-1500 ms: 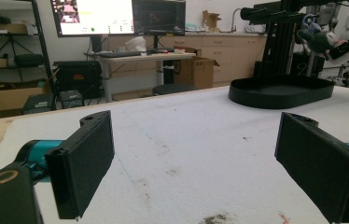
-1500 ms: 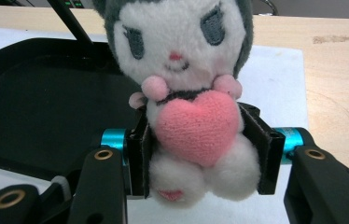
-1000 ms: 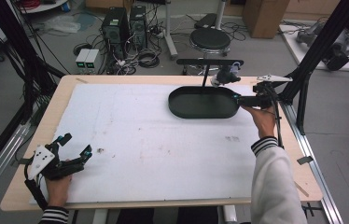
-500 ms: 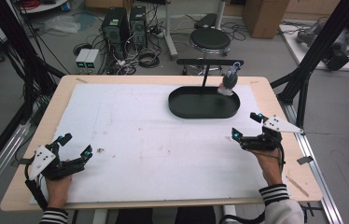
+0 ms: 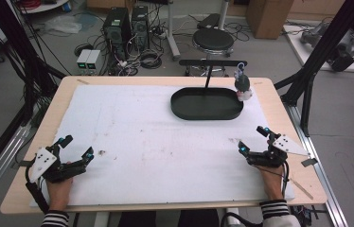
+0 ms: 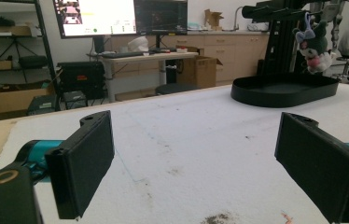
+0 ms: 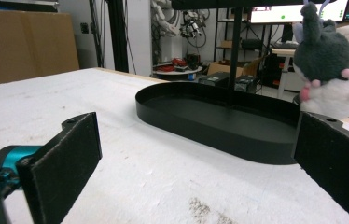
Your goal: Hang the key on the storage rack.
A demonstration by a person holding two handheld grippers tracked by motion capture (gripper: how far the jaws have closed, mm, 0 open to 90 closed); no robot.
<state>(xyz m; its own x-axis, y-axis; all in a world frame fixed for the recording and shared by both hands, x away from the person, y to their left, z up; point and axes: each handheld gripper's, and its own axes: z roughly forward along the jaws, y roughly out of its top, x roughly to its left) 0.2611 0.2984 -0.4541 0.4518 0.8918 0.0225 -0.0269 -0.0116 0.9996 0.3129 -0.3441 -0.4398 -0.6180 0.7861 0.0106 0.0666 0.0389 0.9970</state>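
I had two grippers on the desk (image 5: 118,90), one in each hand, both resting on the white mat (image 5: 156,142) near its front edge. The left gripper (image 5: 73,149) had its fingers (image 6: 86,163) spread wide apart with nothing between them, only bare mat ahead. The right gripper (image 5: 253,140) likewise had its fingers (image 7: 63,168) parted and empty.

I counted one black oval tray (image 5: 207,105), lying flat on the mat well beyond the right fingers and a little toward the left hand's side. From the left fingers it sat far off, ahead and to their right (image 6: 284,88); in the right gripper view its near wall (image 7: 214,128) showed between the two fingers, well apart from them.

I counted one plush toy (image 5: 242,86), grey above and white below, hanging upright from the black stand (image 5: 211,64) at the far right end of the tray. In the right gripper view it (image 7: 326,70) appeared just above the right-hand finger, though farther back. Whether it touched the tray's rim I could not tell.
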